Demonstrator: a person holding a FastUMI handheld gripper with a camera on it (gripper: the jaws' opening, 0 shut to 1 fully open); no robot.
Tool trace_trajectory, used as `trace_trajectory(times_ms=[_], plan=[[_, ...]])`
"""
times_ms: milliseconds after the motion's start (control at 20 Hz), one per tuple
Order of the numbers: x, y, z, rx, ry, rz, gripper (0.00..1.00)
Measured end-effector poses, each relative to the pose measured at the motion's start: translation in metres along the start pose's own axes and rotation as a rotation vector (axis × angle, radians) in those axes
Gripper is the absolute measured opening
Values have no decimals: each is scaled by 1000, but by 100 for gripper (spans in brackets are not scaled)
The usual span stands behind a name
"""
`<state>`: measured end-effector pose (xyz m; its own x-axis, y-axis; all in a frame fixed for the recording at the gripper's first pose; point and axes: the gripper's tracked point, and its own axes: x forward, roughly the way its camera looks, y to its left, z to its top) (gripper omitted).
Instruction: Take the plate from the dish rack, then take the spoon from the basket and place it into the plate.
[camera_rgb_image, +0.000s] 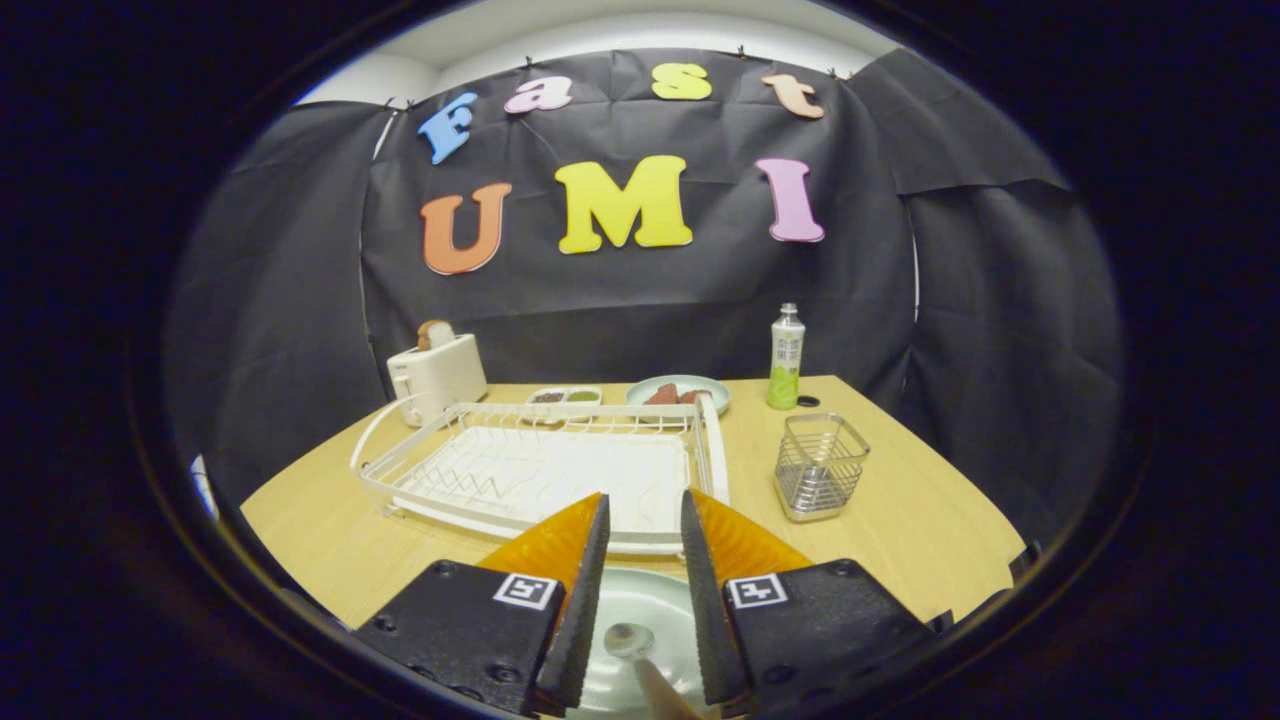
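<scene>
A pale plate (640, 605) lies on the wooden table just in front of the white dish rack (540, 470), beneath and between my fingers. A metal spoon (630, 640) rests in the plate, bowl pointing toward the rack, its handle running back under me. My gripper (645, 500) is open above the plate. The orange-backed fingers (585, 560) stand apart on either side of the spoon and neither one touches it. The wire basket (820, 465) stands to the right of the rack, and nothing sticks up out of it.
A white toaster (435, 375) with bread stands behind the rack's left corner. Beyond the rack are a small tray (565, 396), a plate of food (678, 392) and a green bottle (786, 358). The table's front edge is close below me.
</scene>
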<state>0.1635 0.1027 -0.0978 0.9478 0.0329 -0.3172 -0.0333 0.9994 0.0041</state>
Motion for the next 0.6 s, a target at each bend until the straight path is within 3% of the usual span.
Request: trace_trajectory(times_ms=[300,450,600], plan=[[-57,-27,21,78,-40,-36,56],[-93,-37,33,104,-83,-44,69],[-123,-35,41,131,-105,0,84]])
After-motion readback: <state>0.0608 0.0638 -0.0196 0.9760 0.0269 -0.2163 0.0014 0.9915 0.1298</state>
